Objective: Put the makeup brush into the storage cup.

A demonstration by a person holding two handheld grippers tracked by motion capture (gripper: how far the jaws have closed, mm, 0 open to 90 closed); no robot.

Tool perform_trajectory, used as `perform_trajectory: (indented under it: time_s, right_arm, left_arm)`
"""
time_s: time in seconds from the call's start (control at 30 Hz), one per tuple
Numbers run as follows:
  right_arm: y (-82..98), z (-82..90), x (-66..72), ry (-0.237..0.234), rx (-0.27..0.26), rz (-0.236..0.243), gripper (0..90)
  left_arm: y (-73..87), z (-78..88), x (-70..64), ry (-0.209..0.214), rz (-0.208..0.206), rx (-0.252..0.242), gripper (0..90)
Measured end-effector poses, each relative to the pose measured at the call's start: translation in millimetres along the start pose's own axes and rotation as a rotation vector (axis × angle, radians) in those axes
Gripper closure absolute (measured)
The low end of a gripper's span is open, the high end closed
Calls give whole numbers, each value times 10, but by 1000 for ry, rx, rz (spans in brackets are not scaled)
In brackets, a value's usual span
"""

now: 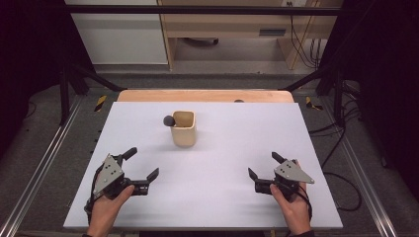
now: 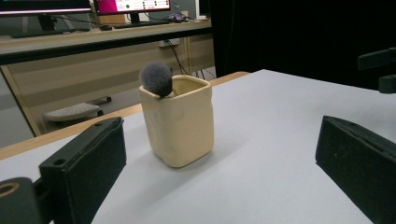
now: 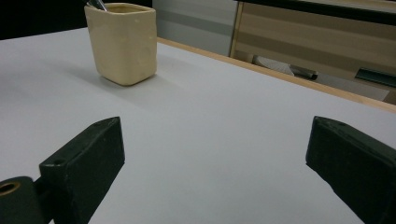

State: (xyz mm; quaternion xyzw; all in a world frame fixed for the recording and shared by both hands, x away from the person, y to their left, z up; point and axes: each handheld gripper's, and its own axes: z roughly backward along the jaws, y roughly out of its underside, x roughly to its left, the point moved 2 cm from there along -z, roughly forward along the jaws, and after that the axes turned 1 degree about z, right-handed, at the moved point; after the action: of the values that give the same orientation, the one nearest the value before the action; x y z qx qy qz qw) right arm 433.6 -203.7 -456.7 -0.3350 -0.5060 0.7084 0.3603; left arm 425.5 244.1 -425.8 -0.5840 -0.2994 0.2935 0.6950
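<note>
A cream square cup stands upright near the middle back of the white table. A grey fluffy brush head pokes over its left rim. The left gripper view shows the cup and brush head straight ahead between the jaws. The cup sits at upper left in the right gripper view. My left gripper rests open at the front left, well short of the cup. My right gripper is open at the front right with nothing between its jaws.
A wooden strip edges the table's far side. Black frame posts and cables flank the table. Beyond it stand a desk and cabinet. In the left gripper view my right gripper's jaws show far right.
</note>
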Motion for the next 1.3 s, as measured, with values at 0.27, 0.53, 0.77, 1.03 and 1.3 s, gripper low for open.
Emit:
perform_trajectory:
  time_s: [0.27, 0.53, 0.77, 1.03, 1.3]
  right_arm:
    - [21, 62, -46, 9, 0, 4, 45]
    - [55, 122, -109, 18, -4, -8, 45]
    - [85, 156, -146, 26, -3, -18, 45]
    - [107, 182, -197, 38, -10, -33, 45]
    - [160, 215, -267, 57, -18, -49, 43]
  left_arm:
    - [60, 104, 123, -38, 18, -5, 16]
    - [116, 182, 226, -70, 30, -8, 17]
    - [191, 248, 313, -95, 38, -6, 19]
    - [289, 313, 402, -116, 49, -9, 23]
    - [372, 326, 425, -123, 59, -16, 23]
